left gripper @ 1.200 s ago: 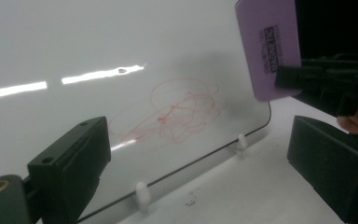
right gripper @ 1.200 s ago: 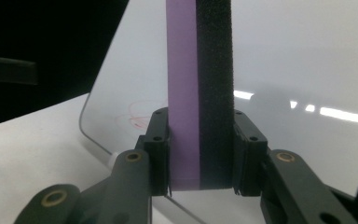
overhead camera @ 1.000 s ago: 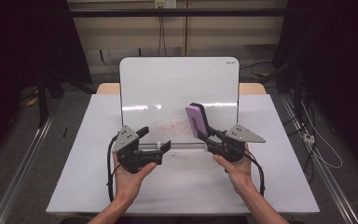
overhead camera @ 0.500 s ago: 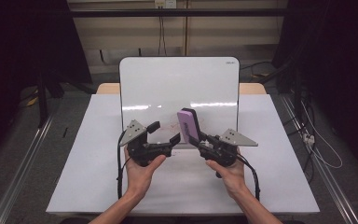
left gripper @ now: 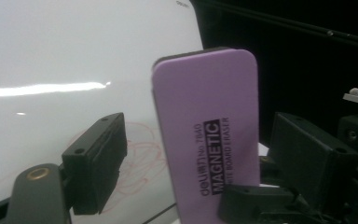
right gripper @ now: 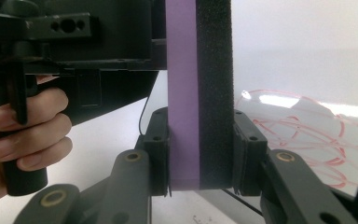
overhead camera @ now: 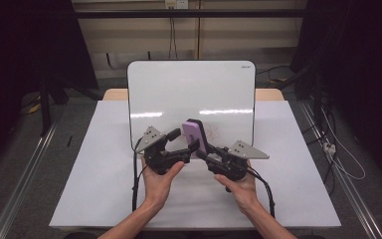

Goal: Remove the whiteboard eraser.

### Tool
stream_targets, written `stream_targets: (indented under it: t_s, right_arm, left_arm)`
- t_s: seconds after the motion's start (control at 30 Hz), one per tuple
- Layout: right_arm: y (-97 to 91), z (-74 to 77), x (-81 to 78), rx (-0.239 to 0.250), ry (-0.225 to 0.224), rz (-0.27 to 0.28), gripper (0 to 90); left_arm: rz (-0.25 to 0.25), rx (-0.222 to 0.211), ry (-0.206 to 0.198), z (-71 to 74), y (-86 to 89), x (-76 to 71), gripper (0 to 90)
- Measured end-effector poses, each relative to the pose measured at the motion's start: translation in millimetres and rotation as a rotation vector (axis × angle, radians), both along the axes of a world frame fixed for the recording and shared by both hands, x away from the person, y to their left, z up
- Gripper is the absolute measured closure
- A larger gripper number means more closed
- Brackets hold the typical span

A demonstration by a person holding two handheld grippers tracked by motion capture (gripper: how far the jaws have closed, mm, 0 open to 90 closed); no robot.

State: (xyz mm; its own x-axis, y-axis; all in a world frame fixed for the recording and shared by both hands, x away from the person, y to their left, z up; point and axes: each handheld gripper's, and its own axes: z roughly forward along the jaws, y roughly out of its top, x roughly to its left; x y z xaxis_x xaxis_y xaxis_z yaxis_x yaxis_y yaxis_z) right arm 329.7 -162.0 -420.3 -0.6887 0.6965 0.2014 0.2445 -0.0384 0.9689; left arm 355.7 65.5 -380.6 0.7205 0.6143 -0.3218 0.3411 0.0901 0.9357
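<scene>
Right gripper (right gripper: 200, 154): its two black jaws are clamped on the lower end of the purple magnetic eraser (right gripper: 198, 84), one pad on the purple plastic back and the other on the black felt face. The eraser stands upright, its long axis rising straight out of the jaws, held in the air just in front of the whiteboard's lower edge.

Left gripper (left gripper: 186, 168): the jaws have just been closing, with the eraser between them; in the left gripper view the near pad stands apart from the eraser's edge, with whiteboard showing in the gap, and the far pad lies close beside the other edge, contact not discernible. No grip is made yet. The printed purple back faces this gripper, so its jaws span the eraser's width, crosswise to the right gripper's hold on its thickness.

In the high view the left gripper (overhead camera: 171, 149) and the right gripper (overhead camera: 214, 157) meet near the middle of the table (overhead camera: 79, 189), the eraser (overhead camera: 196, 137) rising between them and leaning slightly toward the left. Both hands are equally near; the left one reaches the eraser's midsection above the right gripper's hold.

Behind stands the whiteboard (overhead camera: 189, 94), propped toward the table's far edge, with a red scribble (right gripper: 307, 140) low on its surface.
</scene>
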Motion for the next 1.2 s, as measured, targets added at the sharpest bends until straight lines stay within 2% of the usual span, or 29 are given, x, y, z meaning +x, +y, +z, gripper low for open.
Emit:
stream_targets:
  t_s: [0.13, 0.23, 0.53, 0.6, 0.63, 0.73, 0.77, 0.87, 0.9, 0.97, 1.0, 1.07, 1.13, 1.2]
  right_arm:
    - [2.4, -1.5, -0.8, -0.003, 0.007, 0.008, 64.4]
    - [3.8, -1.2, -1.7, -0.004, 0.003, 0.008, 64.4]
    - [5.7, -2.7, -2.1, -0.019, 0.012, -0.004, 64.4]
    - [6.7, -2.7, -2.4, -0.025, 0.011, -0.007, 64.3]
    - [7.5, -2.8, -2.6, -0.027, 0.008, -0.006, 64.3]
    - [9.8, -0.9, -3.3, -0.054, 0.012, 0.006, 62.3]
    - [11.0, -0.4, -4.1, -0.07, 0.005, 0.01, 61.0]
    - [13.8, 0.3, -4.2, -0.067, 0.041, 0.027, 46.6]
    - [14.3, 0.4, -4.1, -0.069, 0.044, 0.022, 42.3]
    - [13.6, 0.3, -3.7, -0.055, 0.063, 0.033, 35.8]
    - [12.8, 0.5, -3.3, -0.064, 0.067, 0.027, 32.5]
    - [10.5, 0.5, -2.2, -0.063, 0.079, 0.028, 27.8]
    - [6.6, 0.7, -0.9, -0.084, 0.088, 0.015, 23.8]
    - [1.2, 0.6, 0.1, -0.079, 0.099, 0.002, 19.9]
  left_arm:
    - [0.01, -0.018, 0.001, -1.2, -3.4, 1.0, 25.2]
    - [0.018, -0.044, -0.005, -2.6, -3.1, 2.6, 36.8]
    - [0.042, -0.056, 0.018, -5.8, -4.8, 1.2, 39.1]
    - [0.04, -0.045, 0.018, -5.1, -3.6, 0.6, 39.5]
    - [0.048, -0.059, 0.026, -4.5, -4.1, 0.1, 39.7]
    - [0.042, -0.04, 0.02, -3.0, -2.5, -1.1, 40.2]
    - [0.037, -0.017, 0.003, -1.4, -1.6, -1.6, 40.4]
    - [0.047, -0.04, 0.005, 2.5, -0.2, -0.1, 40.7]
    - [0.048, -0.025, -0.002, 4.0, 2.3, 0.3, 40.8]
    - [0.059, -0.027, -0.012, 6.1, 5.2, 1.2, 40.9]
    - [0.065, -0.031, -0.014, 6.3, 5.9, 1.4, 40.9]
    - [0.066, -0.018, -0.01, 6.7, 8.8, 2.7, 40.9]
    - [0.077, -0.001, -0.02, 6.7, 11.3, 3.1, 40.9]
    - [0.079, 0.022, -0.026, 7.2, 15.0, 3.4, 41.0]
